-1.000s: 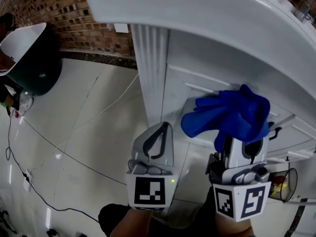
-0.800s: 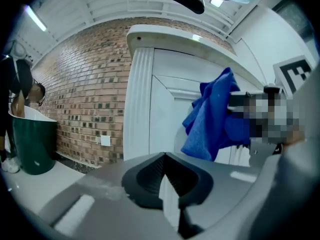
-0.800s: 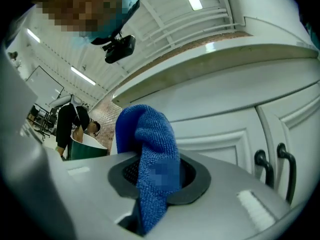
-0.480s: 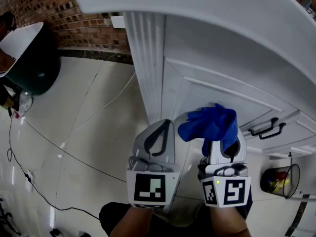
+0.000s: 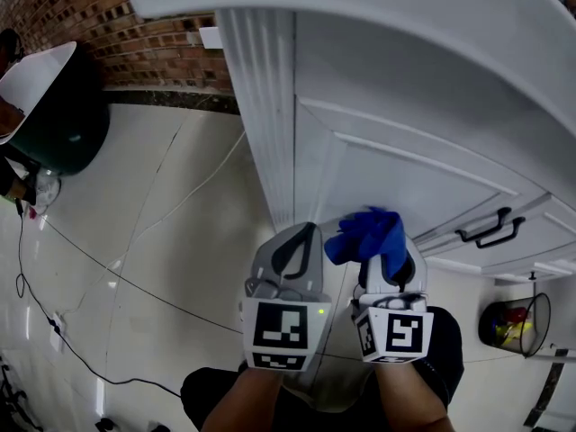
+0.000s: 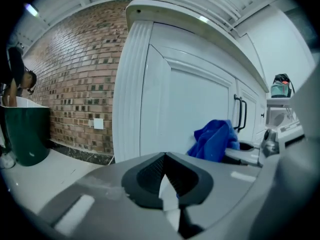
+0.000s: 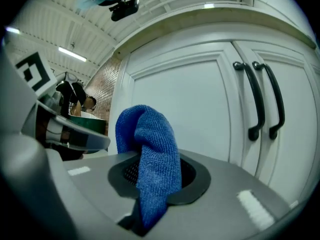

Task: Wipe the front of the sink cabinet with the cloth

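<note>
The blue cloth (image 7: 148,156) is pinched in the right gripper (image 5: 385,264), whose jaws are closed on its lower fold while the rest stands up in a loose bunch just in front of the white cabinet door (image 5: 409,183), low on the panel. Whether it actually touches the door I cannot tell. It looks like looped microfibre: light, soft and floppy, likely to drag and fold under pressure rather than slide. A hold on a thick gathered fold, with a broad pad left free at the front, should suit wiping best. The left gripper (image 6: 167,184) sits just beside the right one, jaws together on nothing. The two dark door handles (image 7: 260,99) lie well off to the right. No brand or label can be read anywhere — only the black-and-white square markers on the gripper cubes, and these carry no words.
</note>
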Motion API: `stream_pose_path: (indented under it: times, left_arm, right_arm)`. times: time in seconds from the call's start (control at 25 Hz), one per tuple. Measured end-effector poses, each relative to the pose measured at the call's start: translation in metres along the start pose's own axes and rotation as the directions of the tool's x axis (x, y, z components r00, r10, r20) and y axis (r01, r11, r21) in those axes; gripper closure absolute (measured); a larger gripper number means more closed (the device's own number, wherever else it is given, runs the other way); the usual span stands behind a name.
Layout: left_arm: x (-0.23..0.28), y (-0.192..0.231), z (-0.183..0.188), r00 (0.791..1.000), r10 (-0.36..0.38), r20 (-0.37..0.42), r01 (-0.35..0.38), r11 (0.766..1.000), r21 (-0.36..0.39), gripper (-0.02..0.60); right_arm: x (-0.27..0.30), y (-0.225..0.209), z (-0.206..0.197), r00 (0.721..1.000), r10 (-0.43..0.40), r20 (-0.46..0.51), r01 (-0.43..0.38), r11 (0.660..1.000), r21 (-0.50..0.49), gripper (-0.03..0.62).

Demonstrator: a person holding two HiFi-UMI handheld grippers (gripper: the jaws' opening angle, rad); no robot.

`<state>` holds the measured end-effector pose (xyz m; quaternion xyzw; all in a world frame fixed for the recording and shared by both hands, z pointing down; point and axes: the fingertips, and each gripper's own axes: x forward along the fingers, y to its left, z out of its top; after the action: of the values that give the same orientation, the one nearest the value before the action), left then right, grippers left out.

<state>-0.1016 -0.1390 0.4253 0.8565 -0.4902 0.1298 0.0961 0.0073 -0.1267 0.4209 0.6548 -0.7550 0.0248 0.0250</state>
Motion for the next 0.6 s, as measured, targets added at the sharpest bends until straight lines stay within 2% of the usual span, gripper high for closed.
stream_pose_path:
  times: [0.28, 0.6]
  left_arm:
    - [0.004, -0.007, -0.011, 0.999, -0.024, -0.035, 0.024, 1.000, -0.010, 0.575]
    - [0.006, -0.017, -0.014, 0.997, -0.049, -0.053, 0.049, 0.999, 0.003, 0.575]
  right_arm:
    - [0.002, 0.000, -0.069, 0.990, 0.002, -0.144, -0.006, 1.000, -0.030, 0.516]
    - [0.012, -0.002, -0.137, 0.953, 0.004, -0.304, -0.015, 0.999, -0.034, 0.516]
